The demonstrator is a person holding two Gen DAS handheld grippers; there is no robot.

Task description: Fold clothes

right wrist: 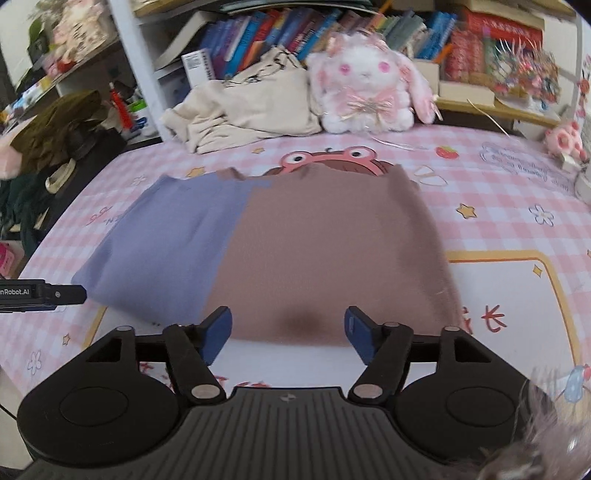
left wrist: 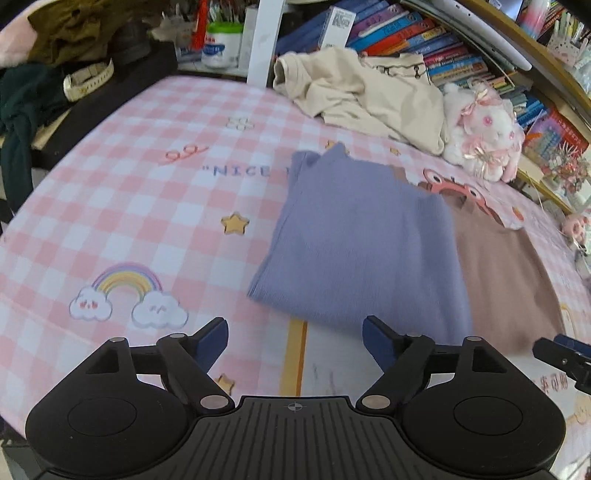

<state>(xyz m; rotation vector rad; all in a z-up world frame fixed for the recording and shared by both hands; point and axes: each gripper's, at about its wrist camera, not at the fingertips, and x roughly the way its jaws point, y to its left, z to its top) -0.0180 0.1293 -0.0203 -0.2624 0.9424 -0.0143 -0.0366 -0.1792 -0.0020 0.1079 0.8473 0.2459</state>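
On a pink checked bedspread [left wrist: 147, 206], a folded lavender knit [left wrist: 362, 251] overlaps the left edge of a brown garment [right wrist: 332, 251] at mid-frame.

Both tools hang just short of the clothes with nothing between their blue pads: the left gripper [left wrist: 295, 338], jaws spread wide, sits at the bottom of its view near the lavender hem, while the right gripper [right wrist: 288, 328], equally parted, faces the brown hem. A crumpled cream garment [right wrist: 240, 110] and a white plush rabbit [right wrist: 365, 92] lie against the bookshelf [right wrist: 280, 33] at upper frame.

Sweater [left wrist: 354, 240] overlapping garment [right wrist: 325, 258] — plush [right wrist: 364, 85] behind
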